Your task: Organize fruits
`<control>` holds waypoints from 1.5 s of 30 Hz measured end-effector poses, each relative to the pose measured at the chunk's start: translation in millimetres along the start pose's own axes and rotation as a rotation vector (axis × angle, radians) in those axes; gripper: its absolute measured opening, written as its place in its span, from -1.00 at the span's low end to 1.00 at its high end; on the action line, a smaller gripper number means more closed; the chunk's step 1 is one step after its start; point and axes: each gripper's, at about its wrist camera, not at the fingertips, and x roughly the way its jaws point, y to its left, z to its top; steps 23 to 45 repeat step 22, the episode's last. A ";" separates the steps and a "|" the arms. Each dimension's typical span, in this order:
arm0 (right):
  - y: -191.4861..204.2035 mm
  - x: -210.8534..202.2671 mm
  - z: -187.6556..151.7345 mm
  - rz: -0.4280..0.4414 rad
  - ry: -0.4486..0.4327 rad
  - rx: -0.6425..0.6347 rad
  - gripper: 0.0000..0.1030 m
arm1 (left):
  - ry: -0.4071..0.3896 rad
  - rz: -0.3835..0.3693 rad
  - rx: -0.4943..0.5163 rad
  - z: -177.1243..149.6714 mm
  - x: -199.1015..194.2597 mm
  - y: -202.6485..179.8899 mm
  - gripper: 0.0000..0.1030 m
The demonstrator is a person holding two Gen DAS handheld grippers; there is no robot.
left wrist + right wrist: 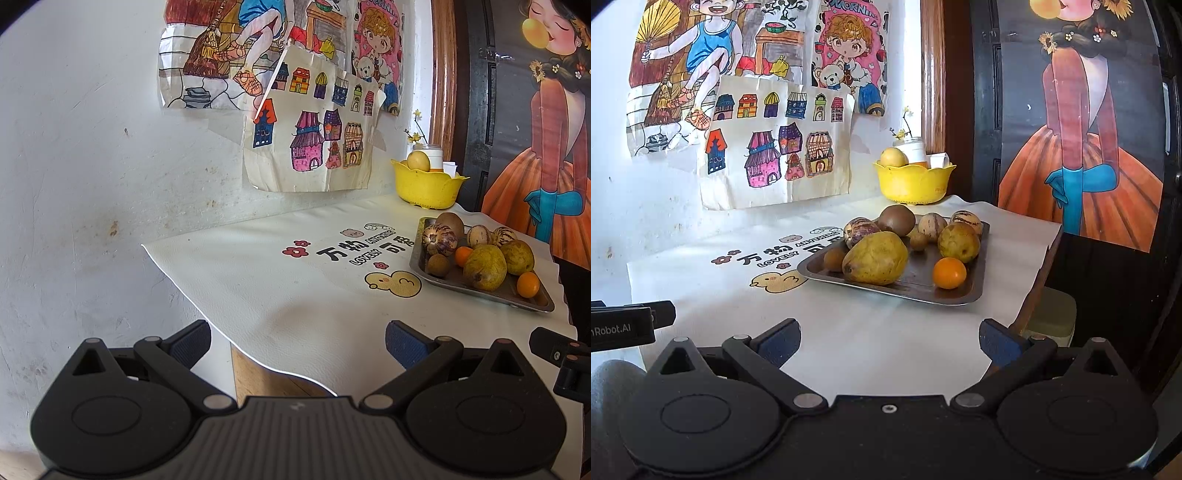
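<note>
Both grippers hang low over the near edge of the table, and neither touches any fruit. The left gripper (297, 345) has its blue-padded fingers spread wide with nothing between them; it is over the near left corner, where the white printed table cover (258, 280) ends in a wavy edge. The right gripper (888, 341) is also wide open and empty, over the near edge toward the right side.

The fruits lie together in a metal tray (955, 297) on the right part of the table, well apart from both grippers. At the tray's near side is a big yellow-green mango (875, 258), and just beside it, toward the near right corner of the tray, a small orange (949, 272). Behind the orange rests a second mango (959, 242). At the far side of the tray I see a brown kiwi (897, 219) and three pale fruits with purple stripes (I cannot tell what kind), one of them (860, 230) touching the big mango. A few small brown round fruits sit between them.

At the far right corner of the table stands a yellow bowl (912, 182) with a scalloped rim, and a yellow fruit (894, 157) is inside it. Coloured drawings (775, 144) are on the wall behind the table.
</note>
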 end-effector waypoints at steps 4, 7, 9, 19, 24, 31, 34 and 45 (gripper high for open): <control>0.5 -0.1 -0.3 -0.001 0.001 0.000 0.99 | 0.007 -0.006 -0.009 -0.9 -0.3 0.8 0.99; 0.8 -0.2 -0.4 -0.002 0.001 0.000 0.99 | 0.017 0.035 0.005 0.1 0.1 -2.2 0.99; 0.7 0.0 -0.2 -0.001 0.002 0.001 0.99 | 0.006 0.066 0.027 0.1 -1.4 -5.1 0.99; 1.3 0.3 -1.4 -0.001 0.002 0.001 0.99 | 0.001 0.059 0.051 -1.1 -2.9 -9.1 0.99; 0.9 0.5 -0.7 0.000 0.002 0.000 0.99 | 0.001 0.056 0.049 -1.2 -3.1 -8.7 0.99; 0.9 0.5 -0.7 0.000 0.002 0.000 0.99 | 0.001 0.056 0.049 -1.2 -3.1 -8.7 0.99; 0.9 0.5 -0.7 0.000 0.002 0.000 0.99 | 0.001 0.056 0.049 -1.2 -3.1 -8.7 0.99; 0.9 0.5 -0.7 0.000 0.002 0.000 0.99 | 0.001 0.056 0.049 -1.2 -3.1 -8.7 0.99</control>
